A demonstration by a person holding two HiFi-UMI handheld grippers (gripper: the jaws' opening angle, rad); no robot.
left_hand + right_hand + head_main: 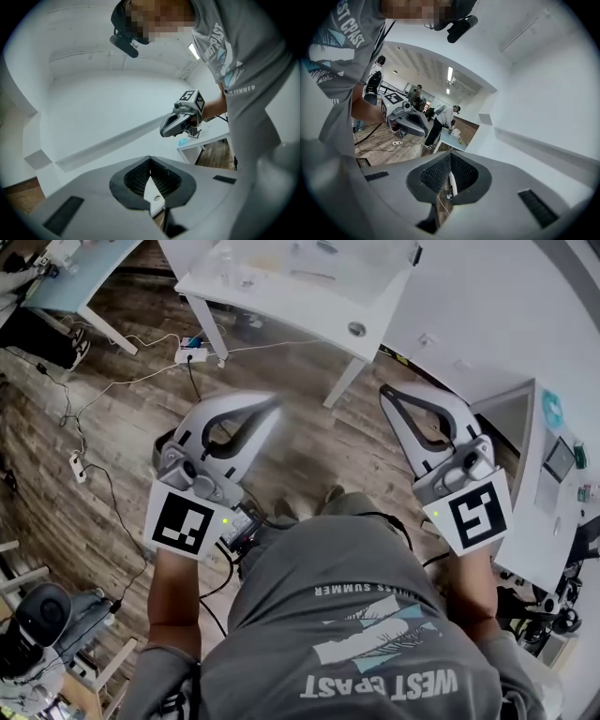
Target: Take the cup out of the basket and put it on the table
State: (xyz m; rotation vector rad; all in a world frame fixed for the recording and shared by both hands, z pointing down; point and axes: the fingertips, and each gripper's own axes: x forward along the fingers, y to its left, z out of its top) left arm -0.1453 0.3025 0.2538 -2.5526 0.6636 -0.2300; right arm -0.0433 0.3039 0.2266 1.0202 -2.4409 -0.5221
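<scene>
No cup and no basket show in any view. In the head view my left gripper (270, 403) and my right gripper (387, 392) are held out level above the wooden floor, in front of the person's grey shirt. Both are shut with nothing between the jaws. The left gripper view has its own jaws (150, 160) meeting at the tips against a white wall, with the right gripper (165, 131) off to the right. In the right gripper view its jaws (450, 155) are closed too, and the left gripper (423, 132) hangs at the left.
A white table (365, 293) stands ahead across the floor. A power strip (190, 354) and cables lie on the boards at the left. A white unit (532, 457) with small items is at the right. People stand at a far table (449, 138).
</scene>
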